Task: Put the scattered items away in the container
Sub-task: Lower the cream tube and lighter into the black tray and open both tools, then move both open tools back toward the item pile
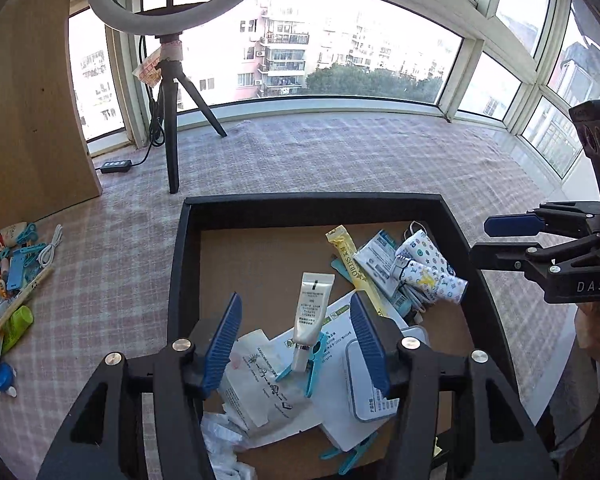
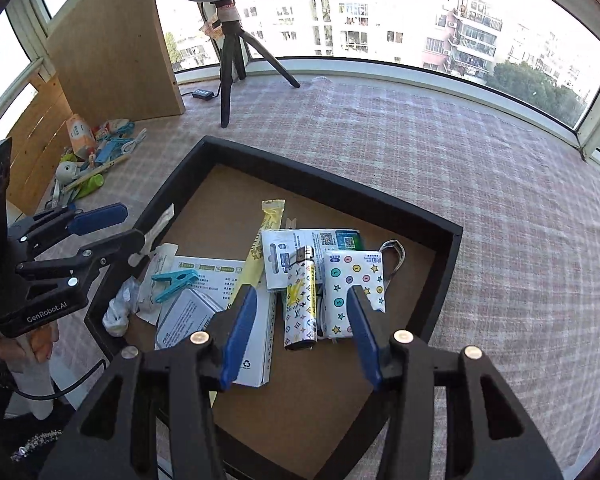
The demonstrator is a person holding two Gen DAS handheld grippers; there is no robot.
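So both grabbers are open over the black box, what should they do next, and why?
Probably swing the left gripper over to the pile of scattered items on the checked cloth and pick one up. Both it and the right gripper are open with nothing between the pads, and the black box already holds several things.

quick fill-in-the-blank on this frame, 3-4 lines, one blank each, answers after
1. Both hand-held grippers, left and right, have their jaws ____.
2. The white tube lies inside the black ____.
3. The clothespin beside the tube's cap is ____ in colour.
4. The pile still outside the tray sits near the ____ board.

Answers: open; tray; blue; wooden
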